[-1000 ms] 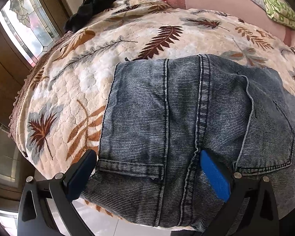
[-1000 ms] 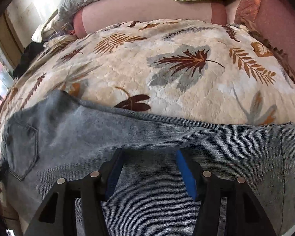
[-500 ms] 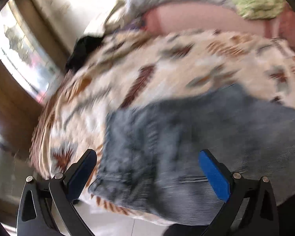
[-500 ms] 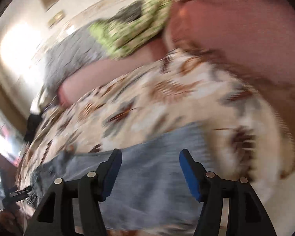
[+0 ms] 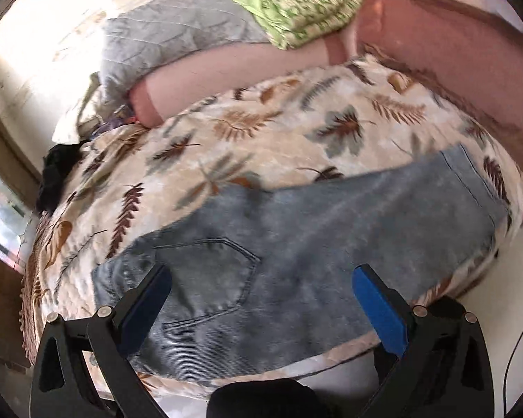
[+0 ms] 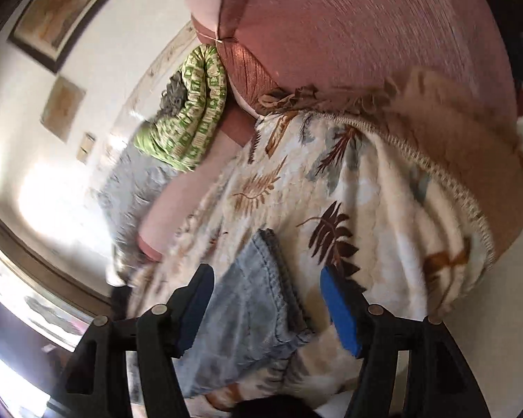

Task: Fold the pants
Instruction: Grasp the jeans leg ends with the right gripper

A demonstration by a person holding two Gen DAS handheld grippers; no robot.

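Note:
Blue denim pants (image 5: 313, 237) lie flat, folded leg on leg, across the near side of a leaf-print bedspread (image 5: 279, 132). A back pocket (image 5: 205, 278) faces up at the left and the hems reach right. My left gripper (image 5: 261, 275) hovers open above the pocket area, its pads apart from the cloth and nothing between them. In the right wrist view the hem end of the pants (image 6: 247, 299) lies on the bedspread (image 6: 366, 191). My right gripper (image 6: 265, 273) hangs open over that stacked hem edge without pressing on it.
A folded green quilt (image 5: 296, 10), a grey blanket (image 5: 177, 38) and a pink bolster (image 5: 226, 73) lie along the far side of the bed. A pink upholstered board (image 6: 366, 35) rises at the right end. A black cloth (image 5: 55, 174) sits at the far left, by the window.
Both grippers drew back and up from the denim and rolled. The left view now takes in the whole pants; the right gripper swung to the hem end and its jaws widened slightly.

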